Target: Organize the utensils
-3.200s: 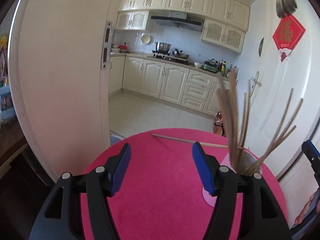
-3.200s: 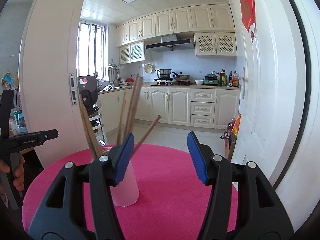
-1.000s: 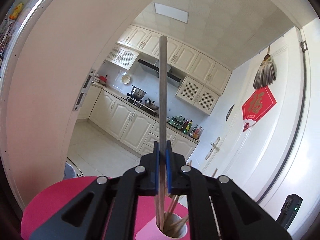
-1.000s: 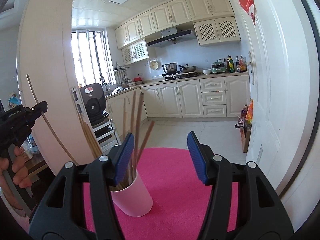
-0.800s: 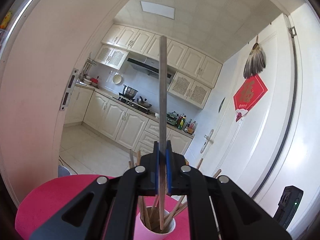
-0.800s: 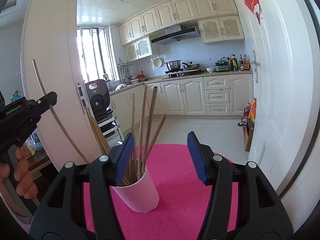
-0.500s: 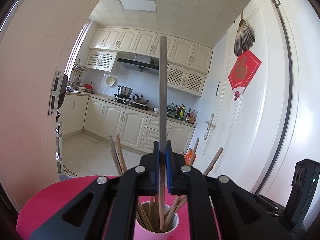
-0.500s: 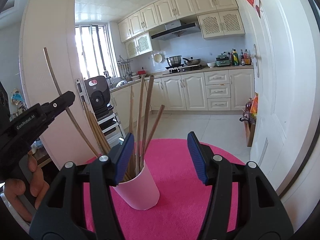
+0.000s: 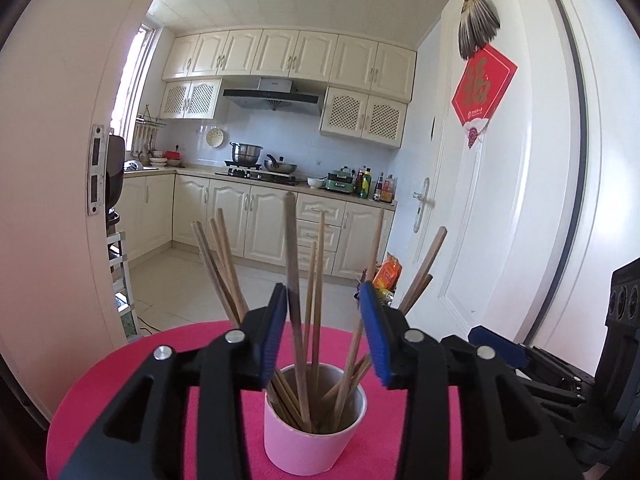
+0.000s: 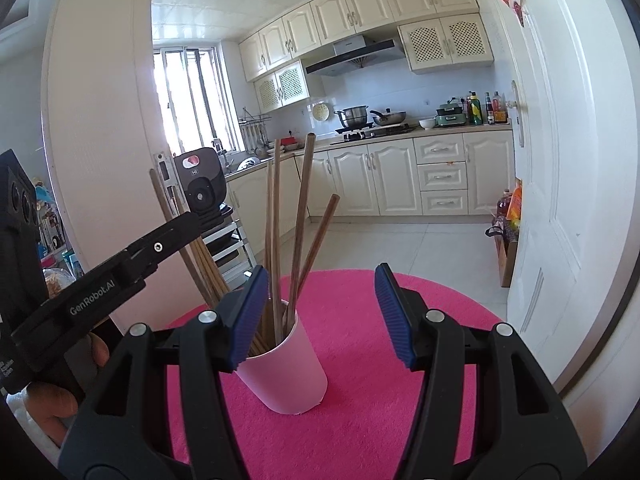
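The left hand-held gripper point(image 9: 323, 336) is opening its jaws just above the cup point(image 9: 316, 432); the tallest chopstick point(image 9: 294, 300) stands between the pads, close against the left one, its tip down in the cup with the other chopsticks point(image 9: 228, 268). The right hand-held gripper point(image 10: 320, 316) hangs open and empty beside the cup. The cup sits mid-tabletop point(image 10: 360, 400), on pink cloth.

- left wrist cam: sits right behind the left gripper point(image 9: 324, 336), close above the pink cup point(image 9: 316, 432) at bottom centre, facing the kitchen.
- right wrist cam: behind the right gripper point(image 10: 320, 316), cup point(image 10: 288, 372) lower left, left gripper at frame left.
- both share cup, red table point(image 10: 360, 400), kitchen bg.
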`<state>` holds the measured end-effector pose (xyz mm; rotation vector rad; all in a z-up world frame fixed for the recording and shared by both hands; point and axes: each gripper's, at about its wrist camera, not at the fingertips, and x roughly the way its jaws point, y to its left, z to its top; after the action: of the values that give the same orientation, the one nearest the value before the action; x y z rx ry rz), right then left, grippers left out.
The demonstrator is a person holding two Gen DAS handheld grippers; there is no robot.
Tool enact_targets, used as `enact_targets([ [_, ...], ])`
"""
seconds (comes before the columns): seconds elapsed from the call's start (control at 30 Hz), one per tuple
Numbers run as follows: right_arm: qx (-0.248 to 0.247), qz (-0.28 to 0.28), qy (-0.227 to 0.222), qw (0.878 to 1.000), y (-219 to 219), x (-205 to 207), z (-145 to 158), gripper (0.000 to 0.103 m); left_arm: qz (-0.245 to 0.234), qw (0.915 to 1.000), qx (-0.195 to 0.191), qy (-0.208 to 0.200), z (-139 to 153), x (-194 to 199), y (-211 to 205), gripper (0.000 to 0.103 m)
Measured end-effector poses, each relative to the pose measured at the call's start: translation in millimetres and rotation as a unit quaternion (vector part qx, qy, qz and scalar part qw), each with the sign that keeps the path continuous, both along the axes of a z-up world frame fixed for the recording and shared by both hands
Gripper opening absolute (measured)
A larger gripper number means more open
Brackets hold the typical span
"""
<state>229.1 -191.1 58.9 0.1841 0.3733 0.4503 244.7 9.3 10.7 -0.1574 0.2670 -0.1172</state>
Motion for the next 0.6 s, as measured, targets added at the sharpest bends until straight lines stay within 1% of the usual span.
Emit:
enact_targets([
  [0.13,0.004,-0.003,-0.004,1.0,-3,-11,5,0.055,0.011,0.9999,0.012,0.004,2,-11,0,0.049],
  [0.27,0.009,-0.007,-0.012,1.0,-5,-27,14,0.058,0.023,0.999,0.037,-0.005,10,-29,-4,0.06],
  [0.33,0.007,-0.01,-0.02,1.0,-6,-37,19,0.059,0.025,0.9986,0.047,-0.009,16,-40,-6,0.062],
  [0.4,0.002,-0.019,-0.029,0.999,-7,-49,25,0.065,0.027,0.9979,0.058,-0.011,21,-51,-8,0.064],
  [0.43,0.003,-0.021,-0.032,0.999,-8,-55,27,0.066,0.028,0.9975,0.064,-0.01,24,-57,-9,0.065],
  [0.5,0.001,-0.024,-0.037,0.999,-11,-67,32,0.073,0.025,0.9962,0.083,0.001,27,-68,-12,0.068],
  [0.57,0.003,-0.028,-0.038,0.999,-14,-79,34,0.074,0.023,0.9956,0.091,0.007,28,-79,-12,0.068],
  [0.6,0.004,-0.031,-0.039,0.999,-16,-84,35,0.076,0.031,0.9953,0.092,0.004,29,-87,-12,0.068],
])
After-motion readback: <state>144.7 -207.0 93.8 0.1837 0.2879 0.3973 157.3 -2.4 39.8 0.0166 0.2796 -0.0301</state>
